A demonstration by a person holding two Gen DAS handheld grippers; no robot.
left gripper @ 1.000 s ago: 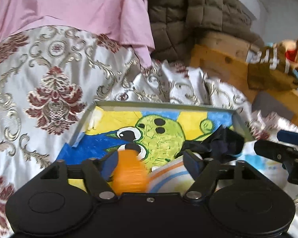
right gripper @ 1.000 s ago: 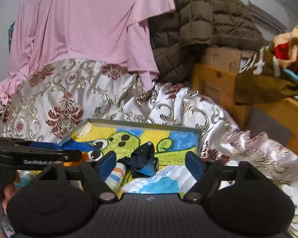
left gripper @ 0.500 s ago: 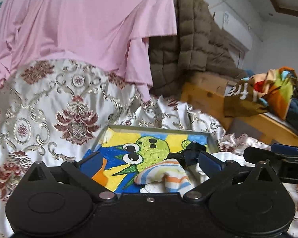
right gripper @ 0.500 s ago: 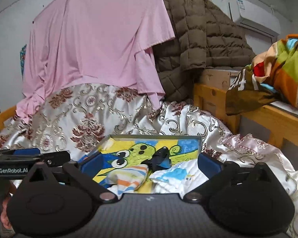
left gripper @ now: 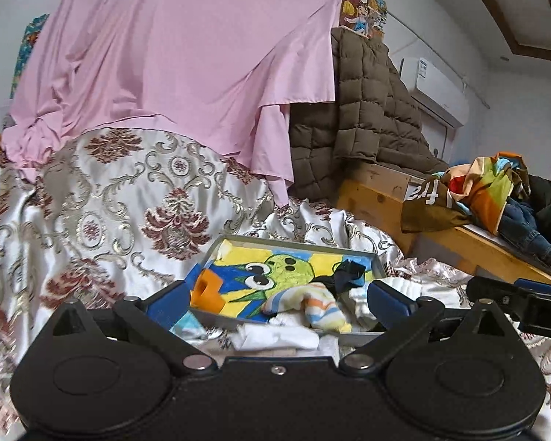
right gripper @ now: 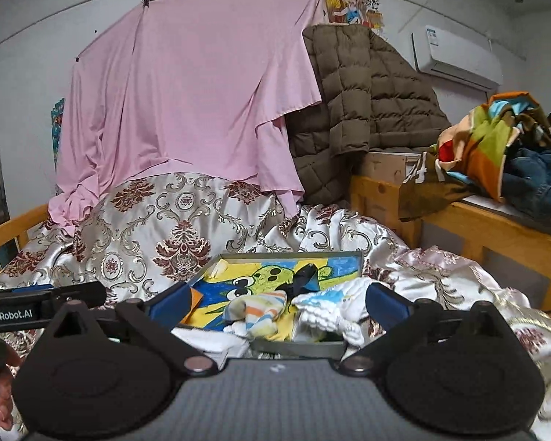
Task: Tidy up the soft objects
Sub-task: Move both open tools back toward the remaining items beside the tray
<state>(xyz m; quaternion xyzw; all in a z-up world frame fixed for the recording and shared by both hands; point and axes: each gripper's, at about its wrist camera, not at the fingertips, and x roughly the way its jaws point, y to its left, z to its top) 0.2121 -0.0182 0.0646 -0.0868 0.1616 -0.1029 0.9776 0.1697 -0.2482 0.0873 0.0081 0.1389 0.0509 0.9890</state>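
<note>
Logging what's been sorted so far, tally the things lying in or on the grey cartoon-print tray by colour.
Orange foam block: 1
Pastel striped sock: 1
Dark navy sock: 1
White-and-blue knitted piece: 1
Total: 4, in the grey tray.

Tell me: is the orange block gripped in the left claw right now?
No. The orange block lies in the tray on the cartoon picture, and the left claw stands wide open with nothing pressed between its pads.
</note>
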